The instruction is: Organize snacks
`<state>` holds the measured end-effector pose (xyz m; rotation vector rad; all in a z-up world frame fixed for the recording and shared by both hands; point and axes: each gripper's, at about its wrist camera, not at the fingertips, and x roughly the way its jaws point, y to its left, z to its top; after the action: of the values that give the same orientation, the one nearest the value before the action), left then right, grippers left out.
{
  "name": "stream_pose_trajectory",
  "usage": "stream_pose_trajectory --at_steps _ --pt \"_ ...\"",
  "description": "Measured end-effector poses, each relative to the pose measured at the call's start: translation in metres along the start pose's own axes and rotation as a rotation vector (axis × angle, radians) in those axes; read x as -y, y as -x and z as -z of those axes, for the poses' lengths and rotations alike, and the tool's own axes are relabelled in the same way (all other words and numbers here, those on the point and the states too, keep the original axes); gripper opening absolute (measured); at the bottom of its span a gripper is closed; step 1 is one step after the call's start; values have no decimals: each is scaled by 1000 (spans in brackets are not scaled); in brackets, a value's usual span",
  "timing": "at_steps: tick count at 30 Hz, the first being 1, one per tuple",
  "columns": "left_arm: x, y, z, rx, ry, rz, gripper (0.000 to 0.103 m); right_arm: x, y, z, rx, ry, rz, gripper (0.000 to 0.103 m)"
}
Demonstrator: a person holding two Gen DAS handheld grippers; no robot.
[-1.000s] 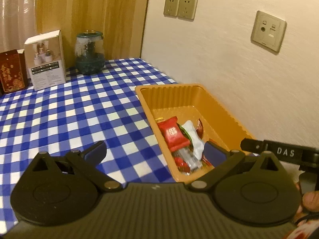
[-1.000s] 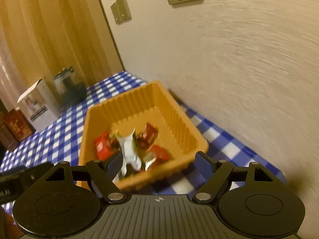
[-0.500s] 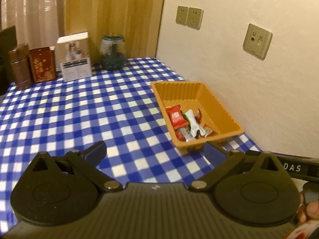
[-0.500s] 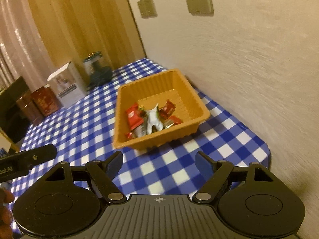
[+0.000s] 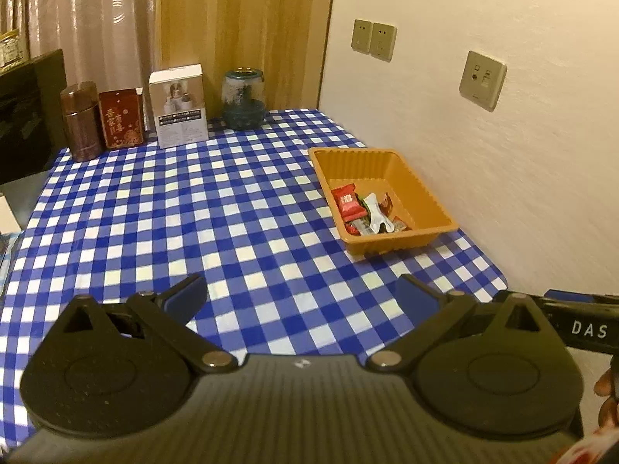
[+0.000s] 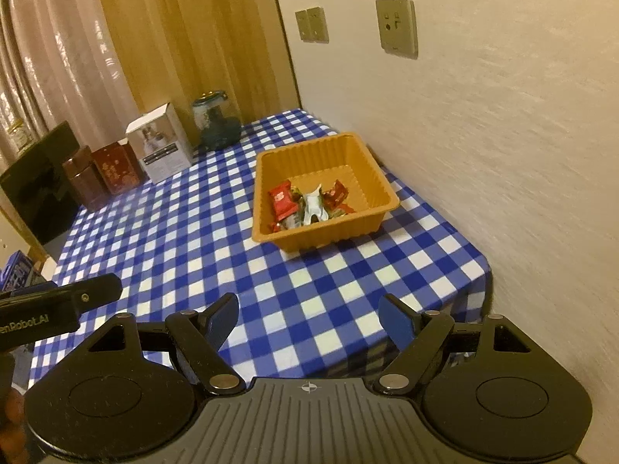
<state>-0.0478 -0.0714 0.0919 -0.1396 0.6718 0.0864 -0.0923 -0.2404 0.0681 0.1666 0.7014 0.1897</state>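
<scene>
Left wrist | orange tray [image 5: 433, 197] holds wrapped snacks [image 5: 363, 212] | left gripper [image 5: 301, 297], right gripper [image 6: 307, 319] wide, empty

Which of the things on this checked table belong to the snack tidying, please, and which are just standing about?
Job:
- orange ribbed plastic tray
- wrapped snacks, red and white, inside it

Standing about, along the back edge:
- brown cylindrical canister
- red printed box
- white cardboard box
- dark glass jar

Brown canister [image 5: 80, 120], red tin [image 5: 121, 117], white box [image 5: 178, 105], glass jar [image 5: 243, 99] along checkered tablecloth's [image 5: 193, 212] far edge.
</scene>
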Motion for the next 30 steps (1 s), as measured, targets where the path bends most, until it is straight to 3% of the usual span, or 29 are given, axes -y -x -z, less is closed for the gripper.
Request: stream_pose_trajectory --at_steps 14,30 --pt "5 41 11 23 -18 -29 103 -18 44 10 29 47 -21 79" --pt "7 53 10 44 -29 -26 103 -19 54 8 40 53 -29 79"
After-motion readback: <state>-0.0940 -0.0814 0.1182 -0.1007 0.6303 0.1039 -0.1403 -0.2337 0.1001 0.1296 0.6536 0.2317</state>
